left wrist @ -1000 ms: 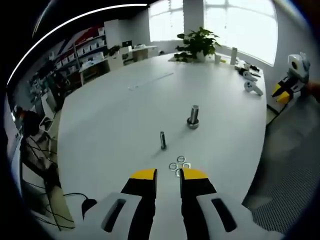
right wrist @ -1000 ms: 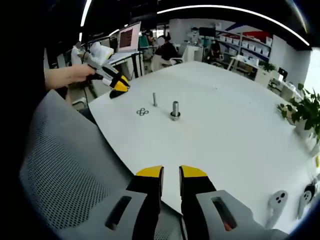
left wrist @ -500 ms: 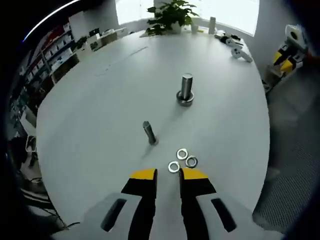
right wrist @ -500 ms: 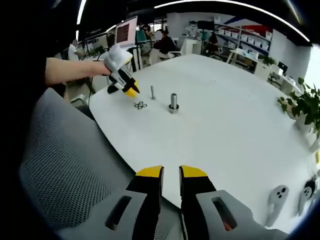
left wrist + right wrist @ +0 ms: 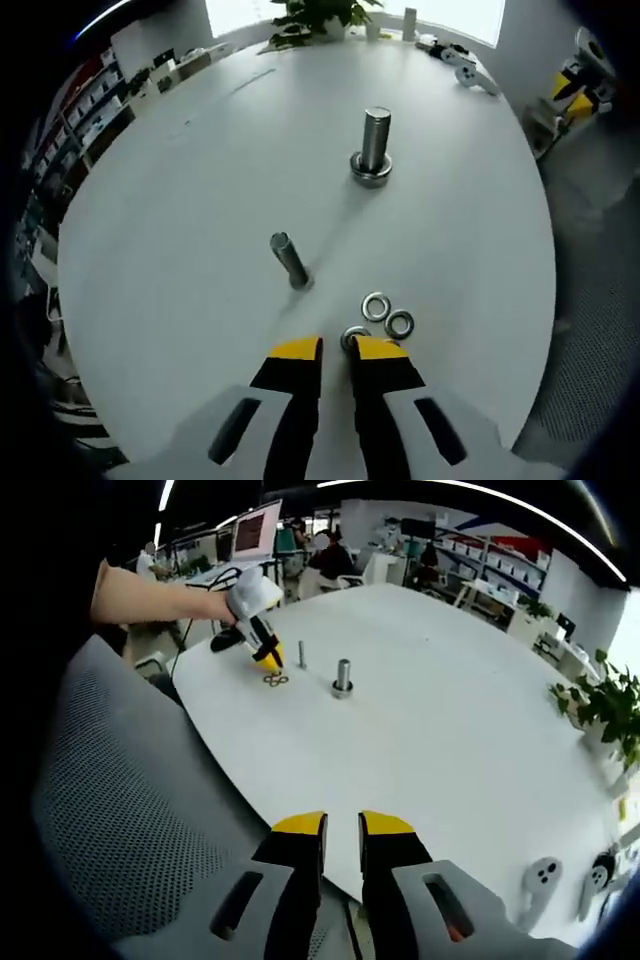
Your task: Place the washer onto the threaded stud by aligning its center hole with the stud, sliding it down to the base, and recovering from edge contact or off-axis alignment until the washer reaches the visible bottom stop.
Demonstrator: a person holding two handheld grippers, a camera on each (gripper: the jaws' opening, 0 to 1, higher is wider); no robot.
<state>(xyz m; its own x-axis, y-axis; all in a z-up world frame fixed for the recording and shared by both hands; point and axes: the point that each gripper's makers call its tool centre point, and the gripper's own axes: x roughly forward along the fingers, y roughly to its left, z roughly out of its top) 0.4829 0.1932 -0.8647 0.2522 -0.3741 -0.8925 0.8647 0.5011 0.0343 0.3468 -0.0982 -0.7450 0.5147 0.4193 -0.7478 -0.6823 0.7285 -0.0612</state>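
In the left gripper view, three small steel washers lie close together on the white table (image 5: 180, 200): one (image 5: 375, 305), one (image 5: 399, 323) and one (image 5: 352, 337) right at my right jaw tip. My left gripper (image 5: 337, 350) hovers low over them, its jaws a narrow gap apart with nothing between them. A thin threaded stud (image 5: 290, 262) stands just beyond, leaning in the picture. A thicker stud (image 5: 373, 145) stands on its base farther off. In the right gripper view, the left gripper (image 5: 262, 650) sits over the washers (image 5: 276, 679). My right gripper (image 5: 342, 830) is slightly open and holds nothing.
A grey mesh chair (image 5: 130, 810) stands between my right gripper and the table edge. White controllers (image 5: 540, 880) lie at the table's far side, beside a potted plant (image 5: 600, 705). A person's hand (image 5: 215, 605) holds the left gripper. Desks and shelves stand behind.
My left gripper has dropped towards the washers and its jaws have narrowed. The right gripper has stayed put with the same gap.
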